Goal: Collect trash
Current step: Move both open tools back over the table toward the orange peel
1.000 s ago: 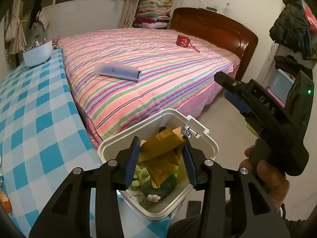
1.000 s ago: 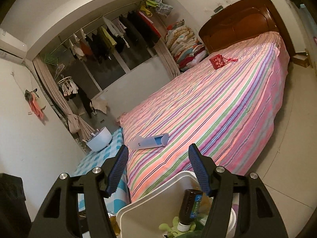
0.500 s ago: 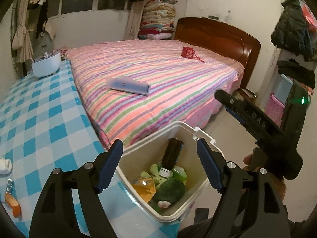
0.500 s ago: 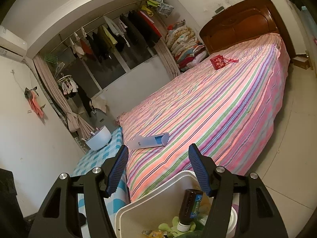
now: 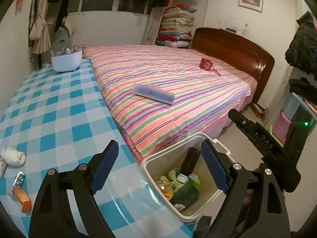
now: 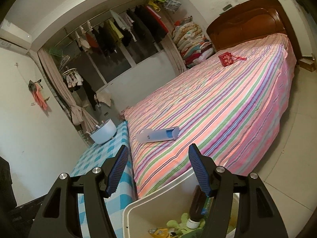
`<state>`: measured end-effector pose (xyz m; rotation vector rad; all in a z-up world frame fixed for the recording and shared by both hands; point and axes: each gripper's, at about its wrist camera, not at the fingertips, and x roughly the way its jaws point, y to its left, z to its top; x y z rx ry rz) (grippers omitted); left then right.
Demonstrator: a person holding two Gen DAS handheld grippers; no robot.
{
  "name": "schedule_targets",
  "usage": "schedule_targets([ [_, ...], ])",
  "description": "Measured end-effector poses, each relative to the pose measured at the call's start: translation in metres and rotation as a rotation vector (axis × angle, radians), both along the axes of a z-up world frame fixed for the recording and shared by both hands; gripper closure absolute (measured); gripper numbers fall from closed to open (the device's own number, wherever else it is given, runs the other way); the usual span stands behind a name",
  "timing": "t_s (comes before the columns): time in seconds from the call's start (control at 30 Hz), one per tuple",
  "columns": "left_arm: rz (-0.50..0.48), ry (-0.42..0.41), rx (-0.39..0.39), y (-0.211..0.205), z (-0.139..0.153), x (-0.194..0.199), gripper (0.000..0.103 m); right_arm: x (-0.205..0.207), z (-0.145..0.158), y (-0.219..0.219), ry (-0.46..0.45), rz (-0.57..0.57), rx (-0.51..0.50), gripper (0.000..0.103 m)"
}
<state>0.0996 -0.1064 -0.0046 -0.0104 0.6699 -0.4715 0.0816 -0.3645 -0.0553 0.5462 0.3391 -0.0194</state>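
A white trash bin (image 5: 152, 162) stands at the corner of the blue checked table (image 5: 53, 107). It holds a dark bottle (image 5: 190, 161), green scraps and a gold wrapper (image 5: 164, 187). My left gripper (image 5: 158, 170) is open and empty above the bin's near-left side. My right gripper (image 6: 156, 170) is open and empty above the bin (image 6: 158, 204); its body shows in the left wrist view (image 5: 263, 142). An orange peel (image 5: 22, 199), a small foil piece (image 5: 18, 178) and a crumpled white wad (image 5: 12, 156) lie on the table's left side.
A bed with a striped cover (image 5: 174, 91) runs along the table's right side; a pale blue box (image 5: 153, 93) and a red pouch (image 5: 206, 64) lie on it. A white tub (image 5: 66, 60) stands at the table's far end.
My left gripper opened and let the gold wrapper drop into the bin, then rose and drew back to the left. My right gripper stayed open and barely moved.
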Motion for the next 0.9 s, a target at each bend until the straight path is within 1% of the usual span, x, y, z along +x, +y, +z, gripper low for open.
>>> schedule_targets([
  [0.2,0.048,-0.007,0.014,0.021,-0.001,0.002,0.017,0.008,-0.003,0.013,0.012,0.029,-0.008,0.041],
  [0.47,0.126,0.004,-0.001,0.060,-0.001,0.008,0.017,0.021,-0.003,0.042,0.024,0.088,-0.020,0.041],
  [0.9,0.330,0.034,-0.048,0.164,-0.004,0.011,0.017,0.042,-0.009,0.107,0.057,0.205,-0.059,0.041],
])
